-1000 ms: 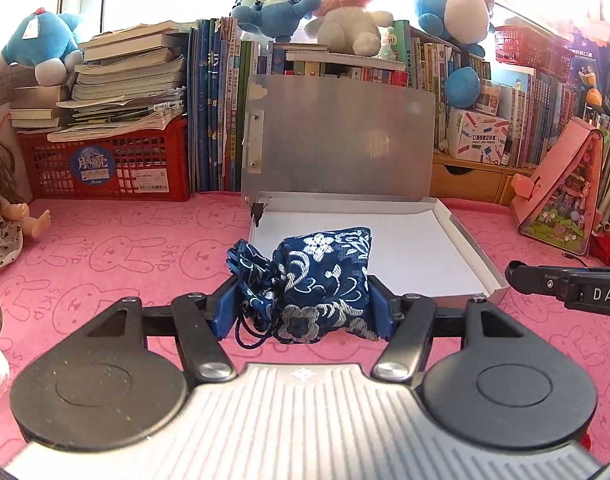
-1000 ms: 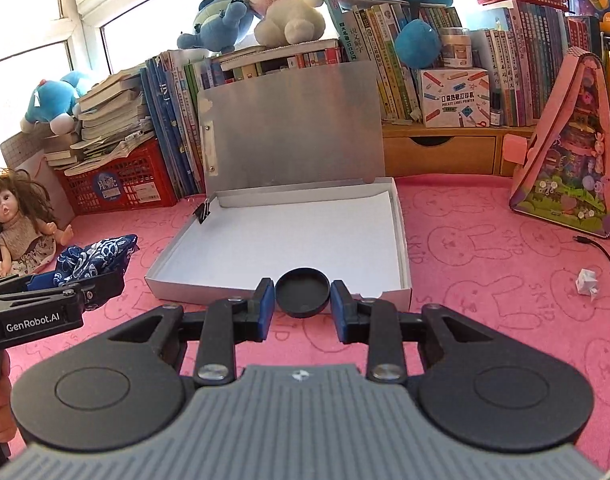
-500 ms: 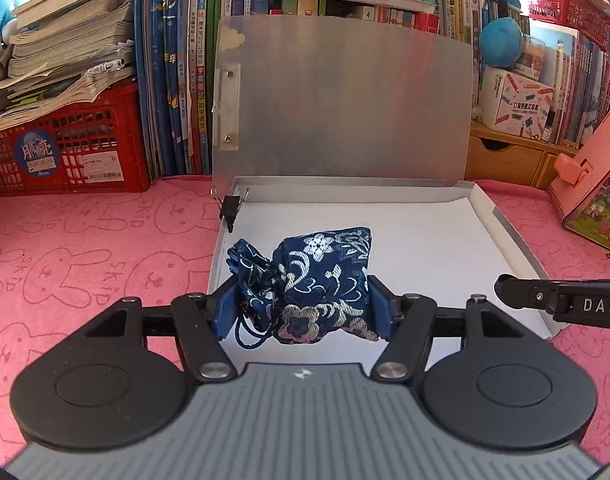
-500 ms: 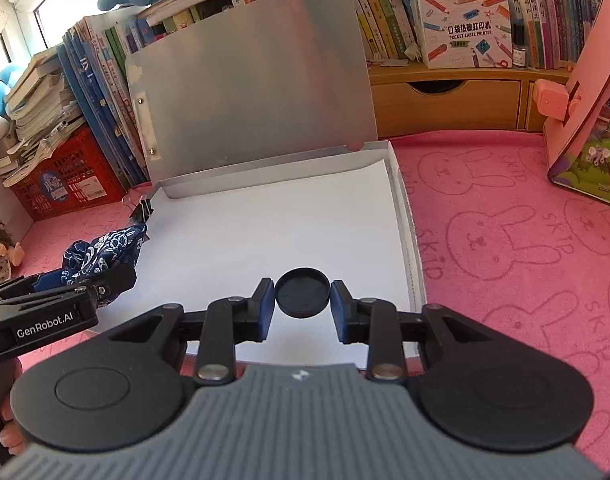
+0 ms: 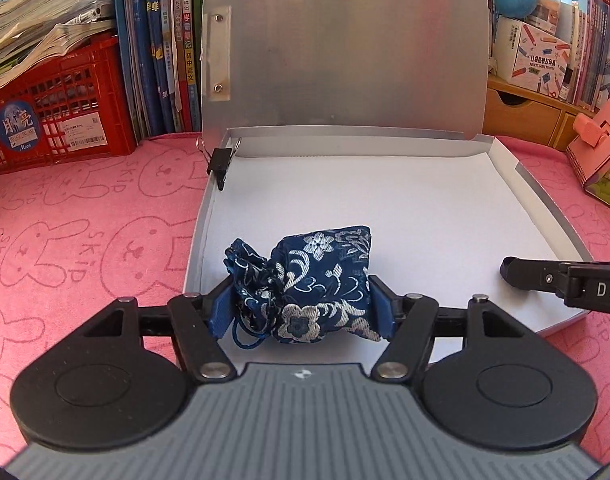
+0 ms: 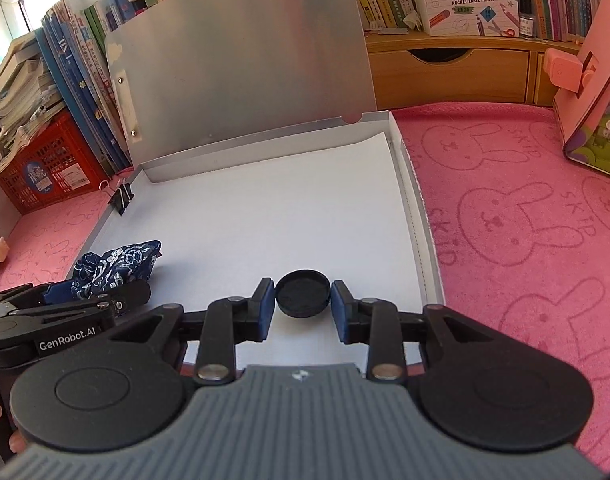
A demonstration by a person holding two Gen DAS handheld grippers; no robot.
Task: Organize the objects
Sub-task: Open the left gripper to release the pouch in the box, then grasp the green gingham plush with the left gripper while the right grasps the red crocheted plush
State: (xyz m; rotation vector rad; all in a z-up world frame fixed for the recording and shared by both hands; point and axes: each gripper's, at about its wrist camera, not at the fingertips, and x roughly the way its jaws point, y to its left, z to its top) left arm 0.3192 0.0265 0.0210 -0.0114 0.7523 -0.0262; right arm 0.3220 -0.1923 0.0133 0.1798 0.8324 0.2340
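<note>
Seen at centre frame: one open box [image 5: 545, 200], one blue pouch [image 5: 317, 284], one black cap [image 6: 303, 293], one binder clip [image 5: 220, 162]. One red crate [image 5: 45, 120] is counted upper left.

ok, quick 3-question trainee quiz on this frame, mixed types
1. True or false: the left gripper is shut on the blue floral pouch.
2. Multiple choice: the black round cap sits between the fingers of the right gripper over A) the pink mat, B) the white sheet in the open box, C) the red crate.
3. Fill in: a black ____ is clipped on the box's left wall near the lid.

Key: 1 true; 2 B; 3 binder clip.
</note>
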